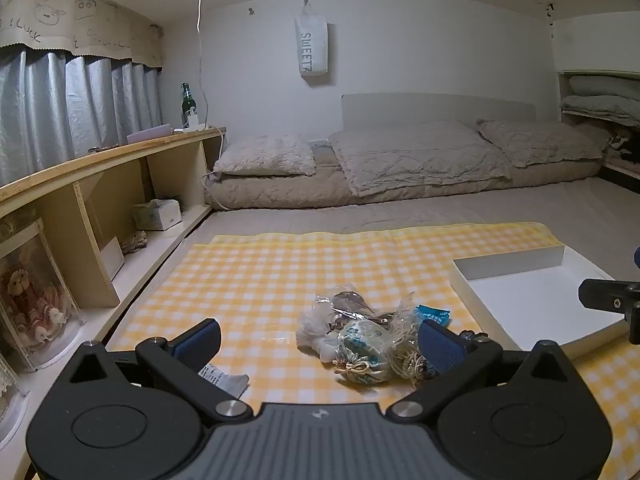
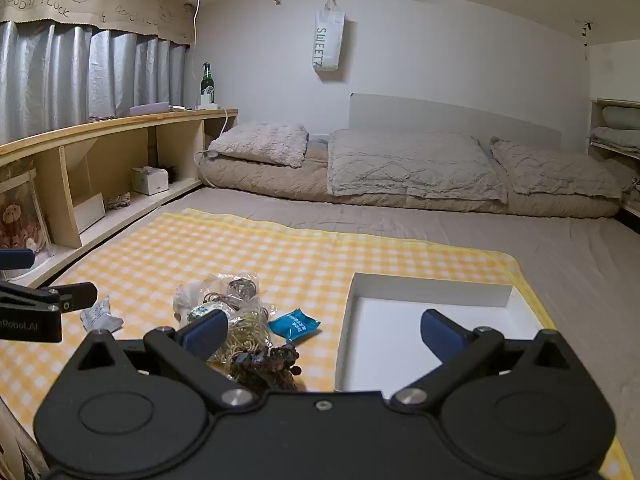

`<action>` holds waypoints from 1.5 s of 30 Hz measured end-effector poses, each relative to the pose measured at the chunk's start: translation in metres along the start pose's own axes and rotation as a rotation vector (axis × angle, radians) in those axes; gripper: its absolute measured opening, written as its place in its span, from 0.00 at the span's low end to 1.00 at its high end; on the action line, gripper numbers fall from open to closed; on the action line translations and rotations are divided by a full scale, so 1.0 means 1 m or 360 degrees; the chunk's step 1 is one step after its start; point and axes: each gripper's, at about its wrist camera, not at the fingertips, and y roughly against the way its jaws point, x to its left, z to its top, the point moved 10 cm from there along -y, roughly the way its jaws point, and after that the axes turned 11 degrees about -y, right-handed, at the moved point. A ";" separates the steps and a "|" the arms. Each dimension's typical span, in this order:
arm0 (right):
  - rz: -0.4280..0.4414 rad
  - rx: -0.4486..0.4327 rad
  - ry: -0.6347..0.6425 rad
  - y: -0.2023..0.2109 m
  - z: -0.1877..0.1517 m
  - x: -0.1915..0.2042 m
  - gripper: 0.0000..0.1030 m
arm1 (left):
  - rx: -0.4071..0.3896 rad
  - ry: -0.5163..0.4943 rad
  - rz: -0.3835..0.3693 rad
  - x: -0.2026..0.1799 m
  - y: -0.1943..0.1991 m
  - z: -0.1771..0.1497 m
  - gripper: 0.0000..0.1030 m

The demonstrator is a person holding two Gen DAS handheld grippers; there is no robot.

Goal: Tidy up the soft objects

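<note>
A heap of small soft items lies on the yellow checked cloth: a blue-flowered pouch, clear plastic bags, a twine bundle, a blue packet and a crumpled white packet. My left gripper is open and empty, just before the heap. In the right wrist view the heap, blue packet and a dark bundle lie left of a white tray. My right gripper is open and empty over the tray's left edge.
The tray sits at the cloth's right end. A wooden shelf runs along the left with boxes and a bottle. Pillows and folded bedding lie at the back. The left gripper shows at the left edge.
</note>
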 end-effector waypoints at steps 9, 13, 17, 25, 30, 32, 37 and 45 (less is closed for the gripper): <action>-0.0004 -0.0002 -0.0001 0.002 0.000 -0.001 1.00 | -0.0005 -0.0006 -0.0011 -0.002 0.000 0.000 1.00; -0.0001 0.0007 0.0000 0.001 -0.002 0.000 1.00 | -0.0004 0.0003 -0.0006 0.003 0.000 -0.005 1.00; -0.0002 0.0010 -0.0001 0.001 -0.002 0.000 1.00 | -0.0004 0.0005 -0.0010 0.001 -0.001 -0.005 1.00; -0.0002 0.0011 -0.0001 0.001 -0.003 -0.001 1.00 | -0.0004 0.0008 -0.0010 0.000 -0.002 -0.004 1.00; -0.0003 0.0012 0.0001 0.001 -0.004 0.000 1.00 | -0.0003 0.0009 -0.0012 0.001 -0.001 -0.004 1.00; -0.0004 0.0013 0.0001 0.000 -0.004 0.000 1.00 | -0.0002 0.0010 -0.0011 0.000 -0.002 -0.003 1.00; -0.0004 0.0014 0.0004 0.000 -0.005 0.000 1.00 | 0.0001 0.0017 -0.0007 0.002 0.000 -0.003 1.00; -0.0006 0.0016 0.0004 0.002 -0.003 -0.001 1.00 | 0.0009 0.0026 -0.0005 0.004 0.000 -0.004 1.00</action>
